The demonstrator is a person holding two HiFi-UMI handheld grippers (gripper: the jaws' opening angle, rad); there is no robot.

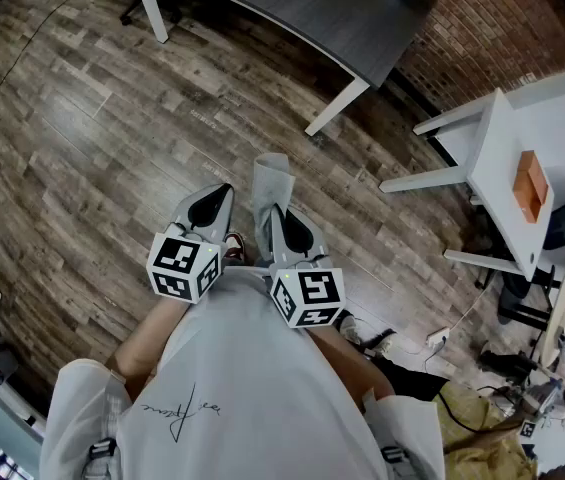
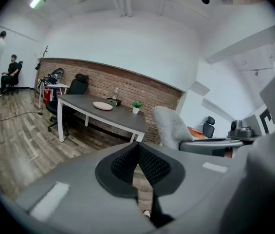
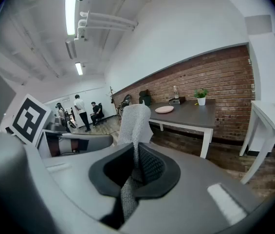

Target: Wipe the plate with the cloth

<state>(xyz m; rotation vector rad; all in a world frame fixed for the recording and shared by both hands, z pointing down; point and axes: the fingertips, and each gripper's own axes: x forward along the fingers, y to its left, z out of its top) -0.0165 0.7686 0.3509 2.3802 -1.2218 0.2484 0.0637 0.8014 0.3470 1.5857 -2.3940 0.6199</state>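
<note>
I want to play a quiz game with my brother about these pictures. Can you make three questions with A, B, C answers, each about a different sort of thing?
1. Where is the pink plate?
A. On the floor
B. On the dark table
C. In a claw

2. What colour is the cloth?
A. Red
B. Yellow
C. Grey

3. What is the left claw doing?
A. Shut, holding nothing
B. Wide open
C. Squeezing the cloth

Answers:
1. B, the plate lies on the tabletop by the brick wall, far from both claws.
2. C, the knitted cloth looks grey in every view.
3. A, its two pads meet with nothing between them; the cloth is pinched in the right claw.
</note>
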